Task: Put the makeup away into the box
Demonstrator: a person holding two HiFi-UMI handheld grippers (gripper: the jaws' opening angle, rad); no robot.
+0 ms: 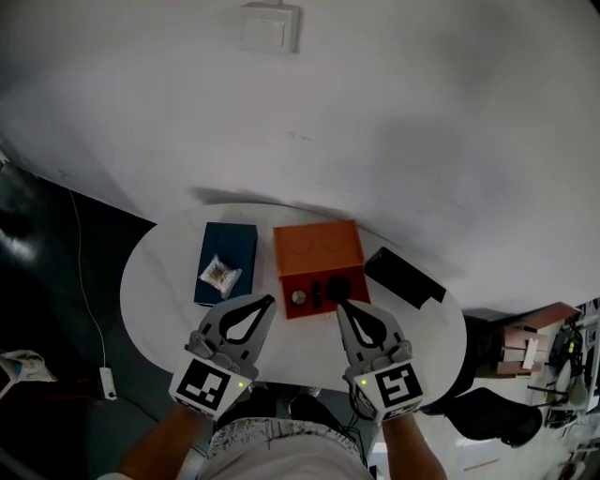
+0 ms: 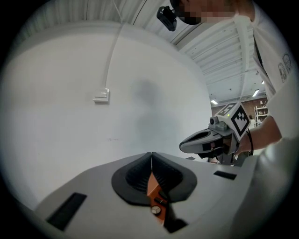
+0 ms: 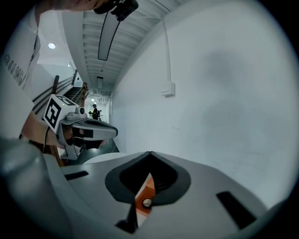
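Note:
An orange box (image 1: pixel 317 251) with a pale round knob (image 1: pixel 299 297) and a dark round piece (image 1: pixel 337 287) on its front stands mid-table. Left of it lies a dark blue box (image 1: pixel 228 251) bearing a small clear packet (image 1: pixel 218 274). A flat black case (image 1: pixel 403 277) lies to the right. My left gripper (image 1: pixel 270 300) (image 2: pixel 151 154) hovers shut and empty just before the orange box's left front corner. My right gripper (image 1: pixel 341 305) (image 3: pixel 150 153) is likewise shut and empty at the right front. Below each pair of shut jaws a sliver of the orange box (image 2: pixel 153 189) (image 3: pixel 145 191) shows.
The round white table (image 1: pixel 159 281) stands against a white wall with a switch plate (image 1: pixel 270 26). A cable and plug (image 1: pixel 108 380) lie on the dark floor at left. Furniture and clutter (image 1: pixel 525 347) sit at the right.

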